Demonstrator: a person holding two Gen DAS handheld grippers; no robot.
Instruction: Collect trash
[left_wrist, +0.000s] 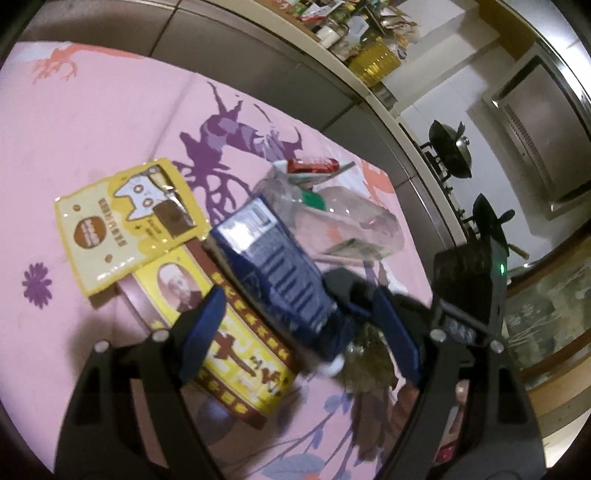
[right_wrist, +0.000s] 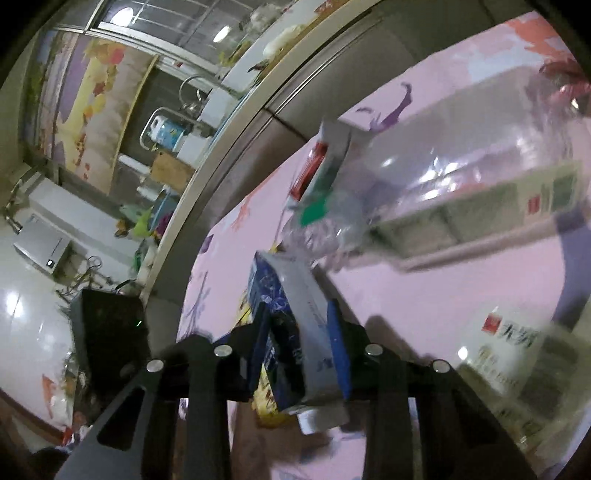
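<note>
While the left wrist view looks down on a pink floral tabletop, the left gripper hangs with fingers spread wide, holding nothing. Items below: yellow snack packet, yellow-and-brown carton, blue box held up by the right gripper, clear plastic bottle, red wrapper.

Right wrist view: right gripper, fingers clamped on the blue box; clear plastic bottle just beyond; white-and-green carton at right.
</note>
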